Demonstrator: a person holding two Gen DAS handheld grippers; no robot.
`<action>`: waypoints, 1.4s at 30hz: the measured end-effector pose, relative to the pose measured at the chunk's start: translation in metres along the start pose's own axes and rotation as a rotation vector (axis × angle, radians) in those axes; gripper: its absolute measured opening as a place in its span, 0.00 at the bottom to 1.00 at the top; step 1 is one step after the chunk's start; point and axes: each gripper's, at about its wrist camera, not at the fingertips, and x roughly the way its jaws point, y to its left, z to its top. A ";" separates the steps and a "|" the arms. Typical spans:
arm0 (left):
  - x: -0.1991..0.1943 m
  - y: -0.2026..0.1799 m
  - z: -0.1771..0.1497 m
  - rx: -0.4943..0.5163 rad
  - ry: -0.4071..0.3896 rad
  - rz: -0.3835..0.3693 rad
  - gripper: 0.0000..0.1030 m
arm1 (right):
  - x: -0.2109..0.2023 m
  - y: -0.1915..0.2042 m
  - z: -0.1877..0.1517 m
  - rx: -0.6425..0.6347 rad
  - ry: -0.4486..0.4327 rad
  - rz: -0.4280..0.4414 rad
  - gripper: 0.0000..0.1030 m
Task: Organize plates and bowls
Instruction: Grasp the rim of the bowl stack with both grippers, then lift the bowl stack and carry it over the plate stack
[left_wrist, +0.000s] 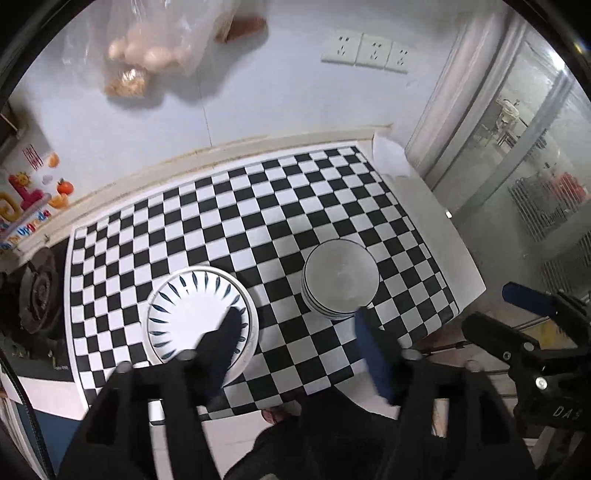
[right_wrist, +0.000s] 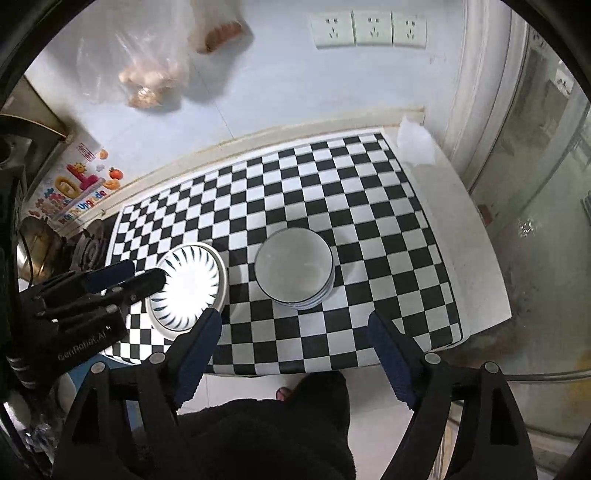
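A white bowl with blue leaf marks sits on the checkered mat, left of a stack of grey plates with dark rims. My left gripper is open above the mat's near edge; its left finger overlaps the bowl's near rim. In the right wrist view the bowl and plate stack sit side by side. My right gripper is open and empty, above the mat's front edge, short of the plates. The left gripper shows at the left beside the bowl.
A gas burner lies left of the mat. Bags of eggs and food hang on the back wall, with sockets. The white counter ends at the right by a glass door.
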 end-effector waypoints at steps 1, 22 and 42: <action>-0.006 -0.001 -0.002 0.004 -0.015 0.004 0.71 | -0.005 0.002 -0.001 -0.004 -0.011 -0.002 0.82; 0.034 0.010 0.021 -0.095 0.019 -0.032 0.77 | 0.009 -0.022 0.012 0.037 -0.072 0.031 0.83; 0.221 0.023 0.050 -0.213 0.356 -0.115 0.77 | 0.239 -0.106 0.023 0.305 0.260 0.226 0.83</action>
